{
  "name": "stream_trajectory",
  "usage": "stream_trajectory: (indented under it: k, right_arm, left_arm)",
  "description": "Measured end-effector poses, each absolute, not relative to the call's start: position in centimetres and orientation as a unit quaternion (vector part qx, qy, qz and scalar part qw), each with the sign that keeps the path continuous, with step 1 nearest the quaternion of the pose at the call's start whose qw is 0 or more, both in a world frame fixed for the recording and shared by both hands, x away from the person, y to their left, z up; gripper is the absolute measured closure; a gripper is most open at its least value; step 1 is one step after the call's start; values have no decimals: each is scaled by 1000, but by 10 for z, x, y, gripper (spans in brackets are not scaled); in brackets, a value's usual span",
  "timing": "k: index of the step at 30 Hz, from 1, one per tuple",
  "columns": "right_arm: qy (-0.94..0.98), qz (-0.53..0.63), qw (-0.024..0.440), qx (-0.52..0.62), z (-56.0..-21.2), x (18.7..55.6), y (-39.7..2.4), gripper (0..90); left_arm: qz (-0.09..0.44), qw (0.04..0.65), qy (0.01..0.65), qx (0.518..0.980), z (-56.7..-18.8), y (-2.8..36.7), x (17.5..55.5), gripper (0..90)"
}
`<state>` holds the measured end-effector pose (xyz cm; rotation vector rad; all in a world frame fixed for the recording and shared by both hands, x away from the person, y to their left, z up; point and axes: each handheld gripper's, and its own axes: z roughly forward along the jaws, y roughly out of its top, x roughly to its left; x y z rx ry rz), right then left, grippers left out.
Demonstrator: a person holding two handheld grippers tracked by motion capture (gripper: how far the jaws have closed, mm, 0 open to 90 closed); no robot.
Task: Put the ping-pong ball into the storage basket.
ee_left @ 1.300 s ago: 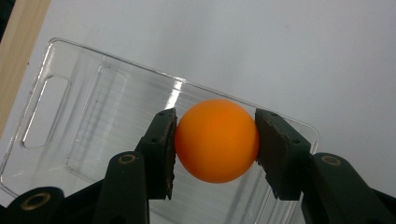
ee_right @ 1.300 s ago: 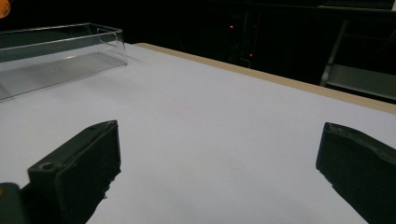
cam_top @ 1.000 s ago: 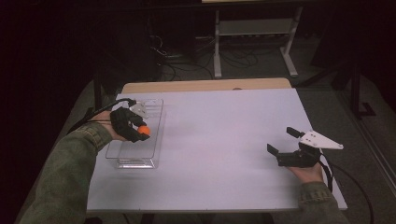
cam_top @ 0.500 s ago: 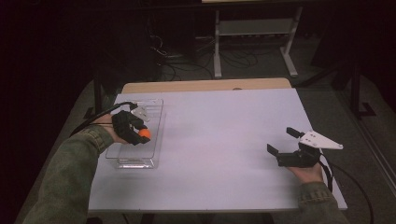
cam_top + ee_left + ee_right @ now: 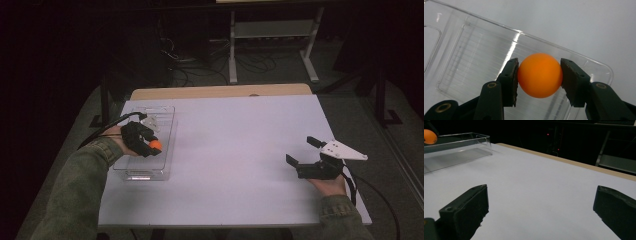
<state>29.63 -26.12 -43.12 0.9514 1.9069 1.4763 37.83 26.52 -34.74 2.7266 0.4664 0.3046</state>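
Observation:
An orange ball (image 5: 540, 75) is clamped between the two black jaws of my left gripper (image 5: 152, 145), which is shut on it. The gripper holds the ball over the clear plastic tray (image 5: 131, 172) at the table's left side; the ball (image 5: 156, 145) shows above the tray's middle. In the left gripper view the tray's ribbed floor (image 5: 474, 65) lies below the ball. My right gripper (image 5: 300, 152) rests near the table's right front, jaws wide open with nothing between them. In the right gripper view the tray (image 5: 461, 143) and the ball (image 5: 429, 136) appear far off at upper left.
The white tabletop (image 5: 240, 145) spreads between the two hands. A tan board edge (image 5: 220, 91) runs along the back of the table. Behind it stand a metal rack (image 5: 272, 37) and floor cables in a dark room.
My left gripper with the orange ball has shifted slightly over the tray. The right gripper has stayed where it was.

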Motion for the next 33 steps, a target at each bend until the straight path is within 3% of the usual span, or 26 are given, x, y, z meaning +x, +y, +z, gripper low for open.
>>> stream_trajectory:
  k: [33]
  right_arm:
    - [711,545,268,354,-432,296,-261,0]
  left_arm:
    - [96,173,173,965,-373,264,385,503]
